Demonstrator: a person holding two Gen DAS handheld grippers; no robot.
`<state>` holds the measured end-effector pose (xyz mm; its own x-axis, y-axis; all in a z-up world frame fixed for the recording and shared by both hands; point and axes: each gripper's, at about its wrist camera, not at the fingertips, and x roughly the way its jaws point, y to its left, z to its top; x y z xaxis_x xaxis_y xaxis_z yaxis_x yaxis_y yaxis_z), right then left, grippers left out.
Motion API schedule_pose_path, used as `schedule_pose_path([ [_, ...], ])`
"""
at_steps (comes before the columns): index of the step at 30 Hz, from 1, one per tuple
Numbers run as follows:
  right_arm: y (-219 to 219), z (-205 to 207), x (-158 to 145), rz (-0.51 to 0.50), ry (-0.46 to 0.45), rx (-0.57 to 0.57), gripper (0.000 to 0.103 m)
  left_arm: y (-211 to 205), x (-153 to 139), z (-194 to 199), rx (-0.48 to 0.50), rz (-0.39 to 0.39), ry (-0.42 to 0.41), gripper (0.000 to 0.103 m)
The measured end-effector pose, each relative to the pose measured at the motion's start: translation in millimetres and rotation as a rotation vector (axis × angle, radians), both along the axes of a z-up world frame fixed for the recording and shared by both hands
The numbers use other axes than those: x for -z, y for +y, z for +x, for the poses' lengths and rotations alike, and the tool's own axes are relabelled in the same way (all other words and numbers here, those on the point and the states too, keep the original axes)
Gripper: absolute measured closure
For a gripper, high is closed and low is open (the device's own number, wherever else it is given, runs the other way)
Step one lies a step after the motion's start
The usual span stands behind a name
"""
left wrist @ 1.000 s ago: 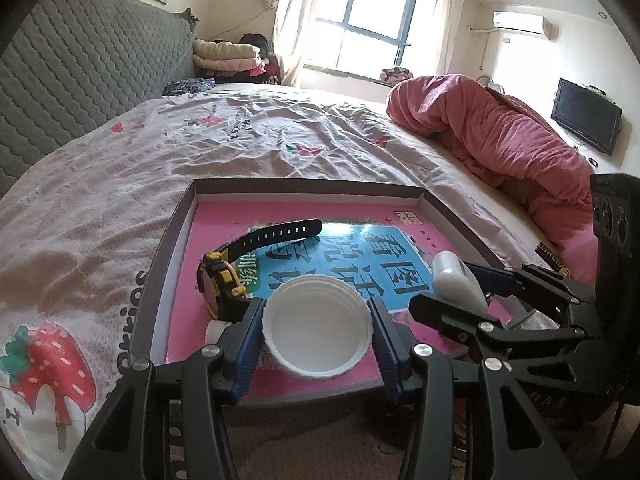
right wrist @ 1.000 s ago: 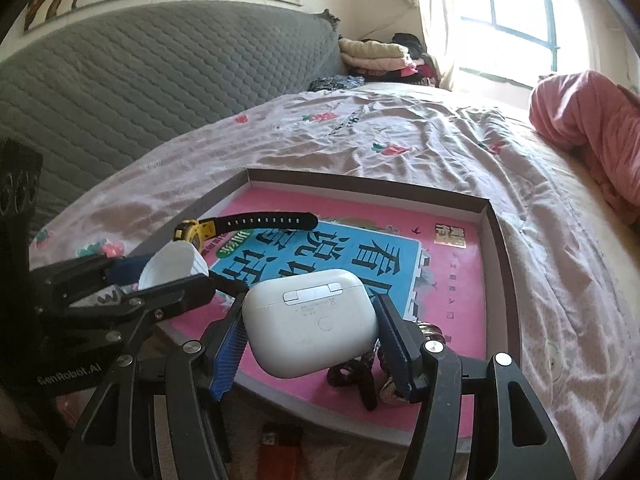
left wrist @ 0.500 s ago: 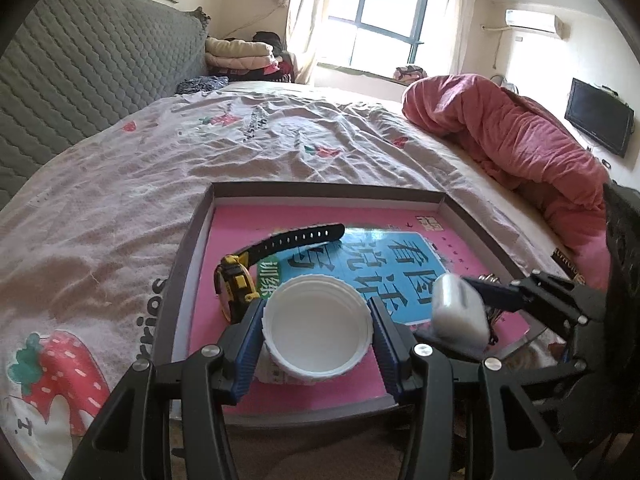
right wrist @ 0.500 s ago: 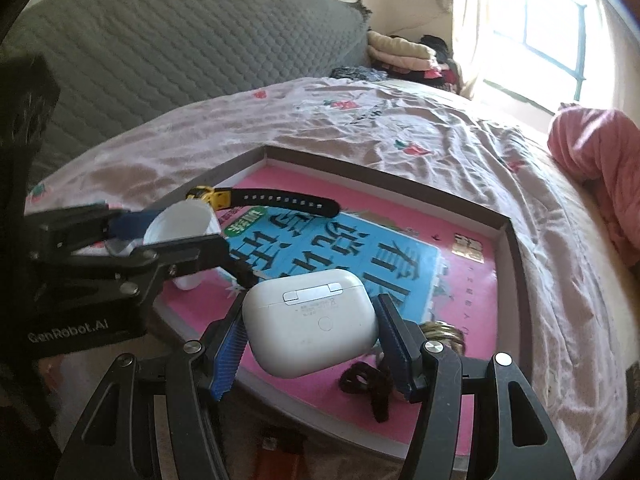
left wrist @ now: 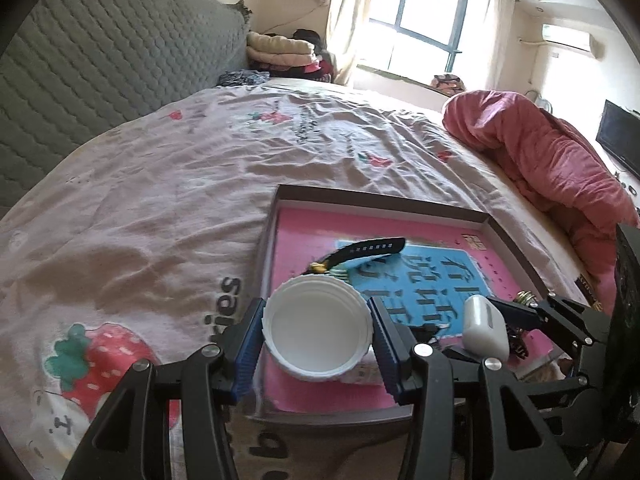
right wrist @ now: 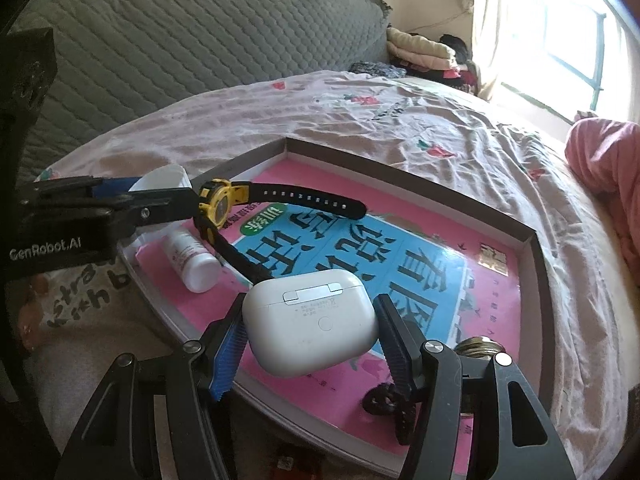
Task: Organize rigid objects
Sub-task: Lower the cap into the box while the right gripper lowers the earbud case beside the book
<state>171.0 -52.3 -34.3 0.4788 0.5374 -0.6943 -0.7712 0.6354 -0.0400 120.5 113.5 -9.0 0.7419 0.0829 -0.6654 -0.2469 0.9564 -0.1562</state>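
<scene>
**Both claws loaded over the tray**

The left gripper [left wrist: 318, 334] is clamped on a white cap [left wrist: 316, 326], a round ribbed plastic lid held open side up between the blue ridged pads [left wrist: 248, 344], at the tray's near left corner. The right gripper [right wrist: 310, 336] grips a white case [right wrist: 310, 322], a smooth, rounded glossy shell with a metal hinge facing the camera, squeezed by its sides over the tray's near edge.

The tray [right wrist: 536, 256] is a shallow rectangular box lid with grey walls, lying on the wrinkled printed bedsheet [left wrist: 160, 208]. Inside lies a pink and blue book [right wrist: 400, 256] with a glossy cover. A watch [right wrist: 218, 204] with a yellow body and a black perforated rubber strap rests across the book's far left part. A small white bottle [right wrist: 192, 260] lies on its side by the tray's left edge. At the near right corner sit what may be brass rings [right wrist: 480, 346] and a dark looped band [right wrist: 384, 398].
</scene>
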Motion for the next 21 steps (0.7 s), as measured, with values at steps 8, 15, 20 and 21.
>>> schedule_pose_path([
  [8, 5.7, 8.8, 2.5, 0.015, 0.081, -0.026, 0.04, -0.5, 8.5, 2.2, 0.003, 0.002, 0.032, 0.052],
  [15, 10.4, 12.3, 4.3, 0.009, 0.125, -0.047, 0.04, -2.3, 14.8, 4.0, 0.014, -0.002, 0.047, 0.052],
  [20, 13.0, 10.4, 4.0, 0.004, 0.118, -0.052, 0.04, -3.5, 15.3, 5.2, 0.02, -0.005, 0.044, 0.052],
  [21, 13.5, 12.3, 4.4, 0.009, 0.135, -0.049, 0.04, -4.2, 15.4, 5.7, 0.024, -0.009, 0.043, 0.052],
])
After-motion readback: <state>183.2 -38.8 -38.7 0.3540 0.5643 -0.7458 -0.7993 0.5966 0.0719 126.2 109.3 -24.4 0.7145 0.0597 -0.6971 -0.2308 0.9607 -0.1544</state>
